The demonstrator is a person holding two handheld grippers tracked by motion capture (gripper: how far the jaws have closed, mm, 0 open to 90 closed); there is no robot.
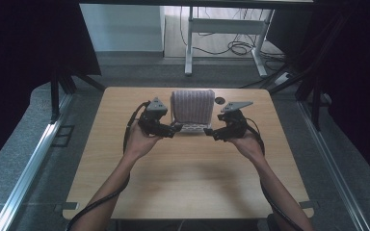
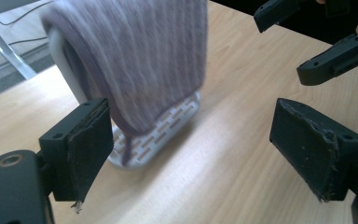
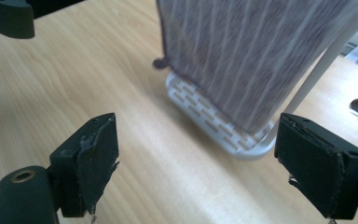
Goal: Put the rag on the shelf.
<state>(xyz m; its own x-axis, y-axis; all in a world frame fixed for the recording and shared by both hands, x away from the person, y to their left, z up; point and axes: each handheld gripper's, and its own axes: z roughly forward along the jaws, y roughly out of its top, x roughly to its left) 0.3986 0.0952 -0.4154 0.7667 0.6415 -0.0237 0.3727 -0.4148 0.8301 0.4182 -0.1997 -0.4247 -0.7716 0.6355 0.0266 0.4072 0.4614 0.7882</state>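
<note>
Mauve ribbed cloth [image 1: 192, 105] hangs over a white rack [image 1: 191, 127] at the far middle of the wooden worktop [image 1: 188, 178], and it covers nearly all of the rack's upright frame. In the left gripper view one curved white bar shows at the cloth's edge, along with part of the slotted base [image 2: 161, 135]; in the right gripper view [image 3: 223, 123] the far end of the base runs under the cloth and one slanted white bar shows at the right. The cloth is blurred in both gripper views, and its top is cut off by the picture edge. A dark oval spot [image 1: 220, 100] on the worktop just right of the rack is too small to make out.

Left tongs [image 1: 177, 128] sit at the near left corner of the rack, held in the person's left hand [image 1: 142, 139]. Their jaws stand wide apart with nothing between them; the left jaw is just beside the cloth's hanging hem and the base, though whether it touches them I cannot tell.

Right tongs [image 1: 207, 131], in the right hand [image 1: 244, 142], are at the near right corner of the rack. They too are spread wide and empty, with bare worktop between the jaws and the rack's base corner just beyond.
</note>
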